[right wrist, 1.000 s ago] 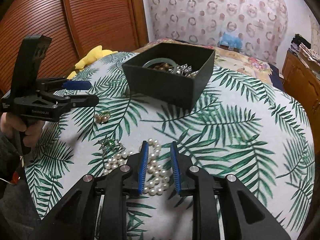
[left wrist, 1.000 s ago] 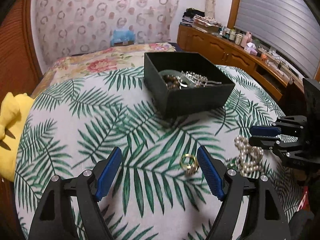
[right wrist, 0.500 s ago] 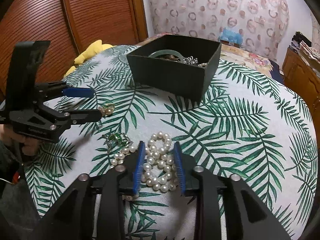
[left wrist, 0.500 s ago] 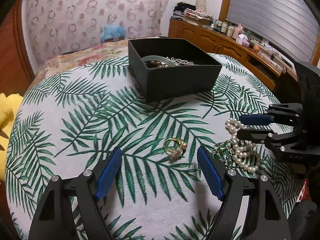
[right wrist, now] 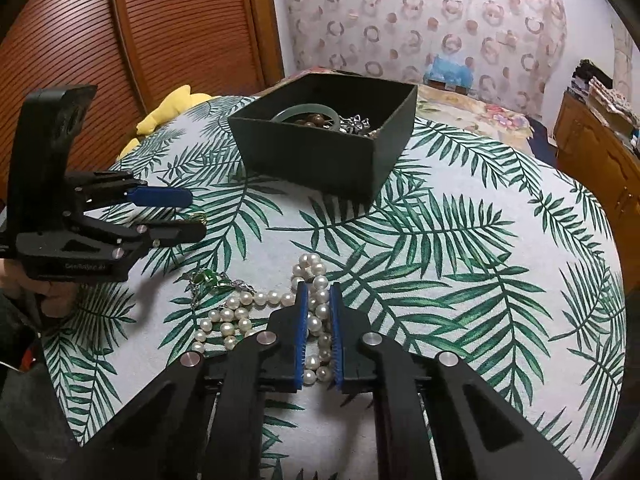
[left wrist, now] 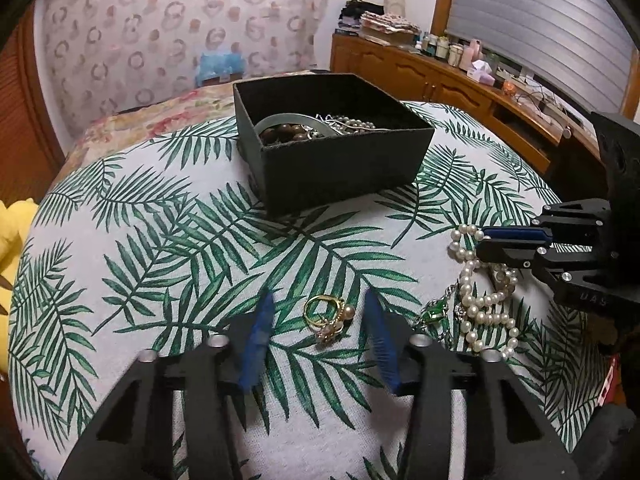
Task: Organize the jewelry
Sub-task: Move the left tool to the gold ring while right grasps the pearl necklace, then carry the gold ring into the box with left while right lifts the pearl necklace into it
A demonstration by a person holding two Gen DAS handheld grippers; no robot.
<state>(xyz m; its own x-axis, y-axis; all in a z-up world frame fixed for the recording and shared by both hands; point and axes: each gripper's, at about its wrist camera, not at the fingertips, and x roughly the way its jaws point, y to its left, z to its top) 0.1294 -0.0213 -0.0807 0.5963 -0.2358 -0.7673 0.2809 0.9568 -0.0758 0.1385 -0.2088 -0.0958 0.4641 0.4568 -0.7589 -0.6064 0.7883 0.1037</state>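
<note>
While your right tool [right wrist: 318, 332] sits low over the pearl necklace [right wrist: 256, 312], its pads are narrowed to a thin gap w/ a few beads between them; whether they're truly clamped on the strand, you can't tell from these views. Risk #1: if the pinch is only on a bead or two, the round beads may roll out as you lift, & the strand drops back on the worktop [right wrist: 460, 260]. Risk #2: the loose coils lie touching a silver chain w/ a green stone pendant [right wrist: 206, 279], so a lift could drag that piece along or tangle it.

Your left tool [left wrist: 318, 340] is open, pads apart, w/ a small cluster of gold rings [left wrist: 326, 318] lying between the tips, not touching either pad. Rings are thin & flat on the cloth; closing too high would prob. skate over them, and closing off-centre could flick them away toward the pendant.

How things look: the pearls are cream-white, glossy, strung in several loops heaped at the near right of the worktop, which wears a white cloth printed w/ green palm fronds. The gold rings carry a couple of pale pearl-like beads. A black open box [left wrist: 340, 168] stands further back, near centre, well apart from both tools; inside it you can make out a pale green bangle [right wrist: 308, 110], brown beads & silvery chain. Likely destination for the rest, so the carry crosses open cloth.
</note>
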